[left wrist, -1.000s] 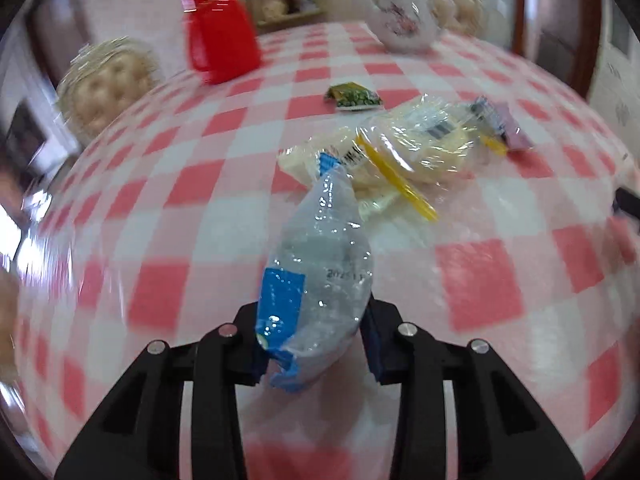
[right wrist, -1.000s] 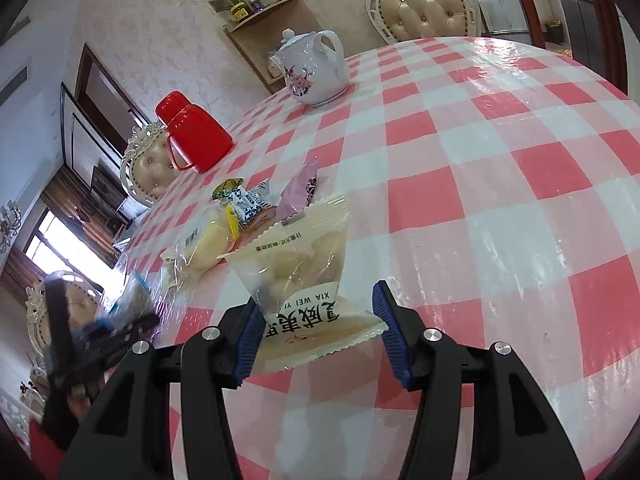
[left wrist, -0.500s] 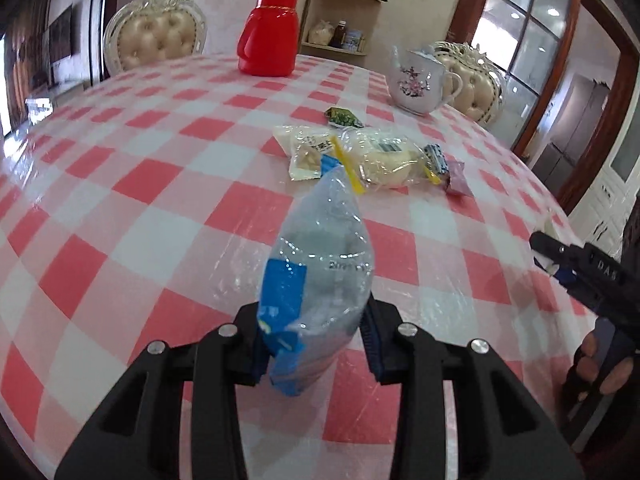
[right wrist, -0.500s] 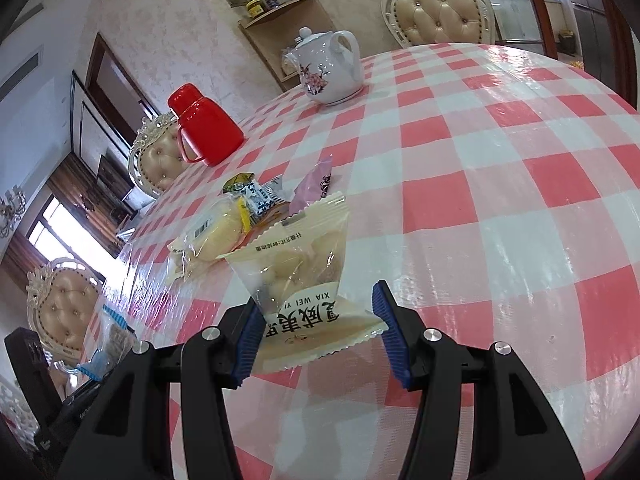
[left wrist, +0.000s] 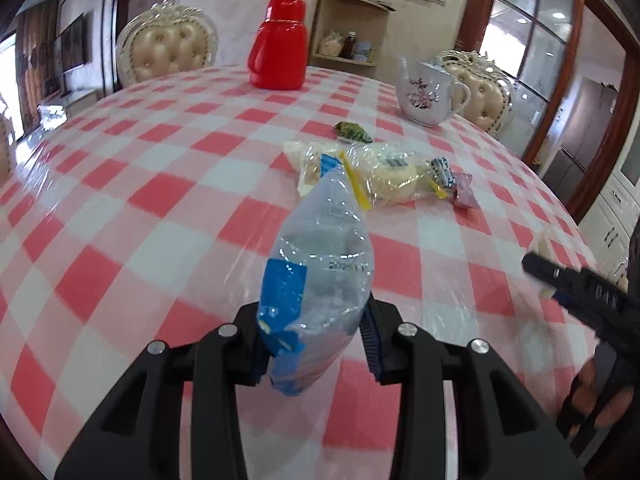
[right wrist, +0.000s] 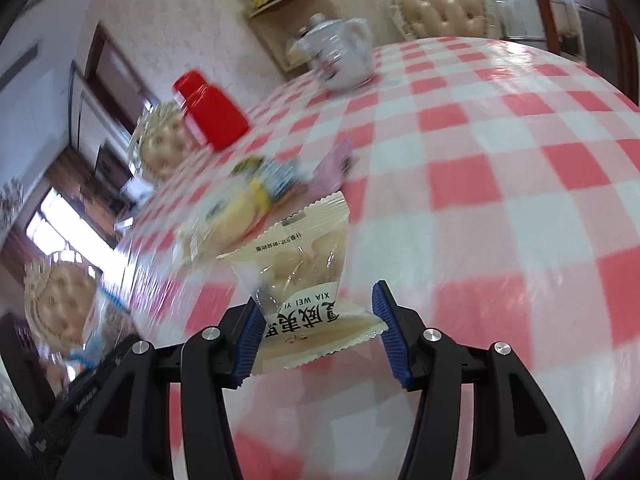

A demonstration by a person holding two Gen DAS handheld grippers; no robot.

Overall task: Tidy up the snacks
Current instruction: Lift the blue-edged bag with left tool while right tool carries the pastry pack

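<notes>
My left gripper [left wrist: 314, 332] is shut on a clear snack bag with a blue band [left wrist: 320, 272], held upright above the red-and-white checked table [left wrist: 160, 208]. Beyond it lies a pile of snacks: cream-yellow packets [left wrist: 388, 172], a green packet [left wrist: 352, 132], a small blue-and-white sweet [left wrist: 442, 168] and a pink packet [left wrist: 464, 196]. My right gripper [right wrist: 316, 320] is shut on a cream packet printed with dark characters [right wrist: 308, 276], off the cloth. The same pile [right wrist: 236, 212] shows blurred behind it. The right gripper [left wrist: 580, 292] also enters the left wrist view's right edge.
A red jug [left wrist: 280, 44] and a white flowered teapot [left wrist: 428, 92] stand at the table's far side, with padded chairs [left wrist: 172, 52] behind. The left gripper [right wrist: 88, 392] and its bag sit at the lower left of the right wrist view, near the table's edge.
The left wrist view has rolled level and drawn back from the pile with the bag still held. The right gripper has shifted sideways, blurring its view, and now shows in the left view.
</notes>
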